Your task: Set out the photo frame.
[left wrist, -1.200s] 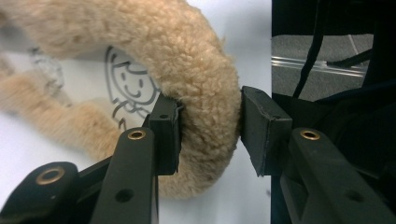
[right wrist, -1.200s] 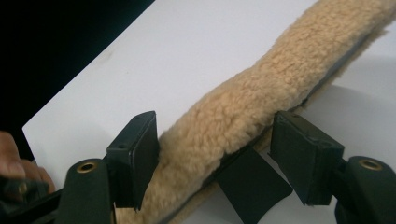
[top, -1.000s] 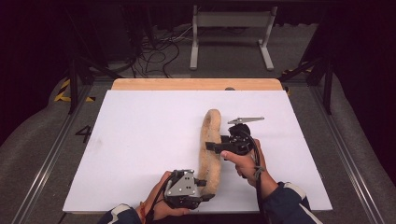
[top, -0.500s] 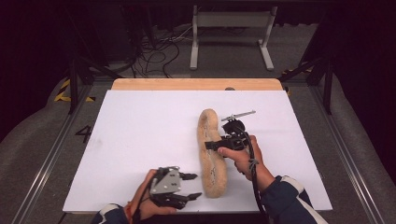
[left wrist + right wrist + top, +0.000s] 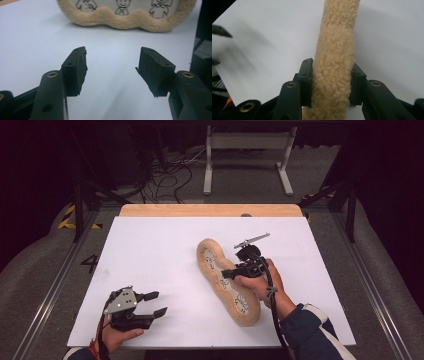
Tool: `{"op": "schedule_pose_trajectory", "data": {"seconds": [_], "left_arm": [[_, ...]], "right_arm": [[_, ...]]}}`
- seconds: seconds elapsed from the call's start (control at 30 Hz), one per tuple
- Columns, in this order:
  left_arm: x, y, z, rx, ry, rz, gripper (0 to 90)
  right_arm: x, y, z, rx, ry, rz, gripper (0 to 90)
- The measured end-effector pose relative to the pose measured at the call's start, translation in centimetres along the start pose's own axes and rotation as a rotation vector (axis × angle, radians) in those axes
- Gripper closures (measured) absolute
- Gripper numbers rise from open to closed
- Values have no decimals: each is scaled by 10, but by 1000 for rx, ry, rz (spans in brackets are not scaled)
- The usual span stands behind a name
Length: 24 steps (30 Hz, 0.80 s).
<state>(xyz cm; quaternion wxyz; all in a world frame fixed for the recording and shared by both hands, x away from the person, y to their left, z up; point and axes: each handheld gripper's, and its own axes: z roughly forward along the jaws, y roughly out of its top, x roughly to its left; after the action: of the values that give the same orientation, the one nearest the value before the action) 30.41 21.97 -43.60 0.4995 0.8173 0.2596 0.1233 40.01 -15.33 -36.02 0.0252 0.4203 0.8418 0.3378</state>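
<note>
My left gripper [image 5: 152, 304] sits nearest me at the front left of the white table [image 5: 150, 245], jaws apart with nothing but bare surface between them. They have just been opening further. From its own camera I see the fluffy tan pillow [image 5: 117, 18] lying well ahead, its printed cartoon figures facing up.

Farther out, my right gripper [image 5: 230, 272] has its jaws pressed in on the plush edge [image 5: 334, 75] of that pillow; they have just been closing, and the pile now bulges between the pads. The pillow [image 5: 225, 282] lies slantwise across the middle of the table, one end toward the front edge, the other toward the wooden strip [image 5: 210, 210] at the back.

My worry is the grip: I hold only a soft rim near the middle of a long limp thing. If I lift or drag, the fleece could slide through the pads, or both ends could sag and flop over. The near end could also catch my left gripper if I swing it round.

Compared with a second ago, the left gripper has let go of the pillow's near end and moved off to the left, and the pillow now lies flatter and more slanted, its printed face showing.
</note>
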Motion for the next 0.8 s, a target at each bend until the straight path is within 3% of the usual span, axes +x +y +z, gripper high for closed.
{"op": "schedule_pose_trajectory", "data": {"seconds": [0.1, 0.27, 0.4, 0.5, 0.57, 0.7, 0.8], "left_arm": [[5, -4, -3, 1, 11, -19, 401], [6, -5, -1, 15, 12, -20, 398], [4, -4, 2, 28, 2, -8, 392], [3, -3, 4, 31, 5, -7, 389], [1, -2, 4, 30, 1, -2, 389], [1, 0, 6, 26, 5, 7, 389], [2, 1, 10, 26, 8, 13, 385]], "right_arm": [[3, 4, 1, 20, 9, -37, 643], [11, 9, -2, 38, 12, -140, 651], [15, 11, -8, 37, 51, -208, 651], [21, 12, -11, 59, 82, -298, 651], [25, 11, -9, 83, 96, -331, 651], [28, 8, 2, 131, 104, -381, 650], [25, 8, 4, 124, 114, -384, 646]]}}
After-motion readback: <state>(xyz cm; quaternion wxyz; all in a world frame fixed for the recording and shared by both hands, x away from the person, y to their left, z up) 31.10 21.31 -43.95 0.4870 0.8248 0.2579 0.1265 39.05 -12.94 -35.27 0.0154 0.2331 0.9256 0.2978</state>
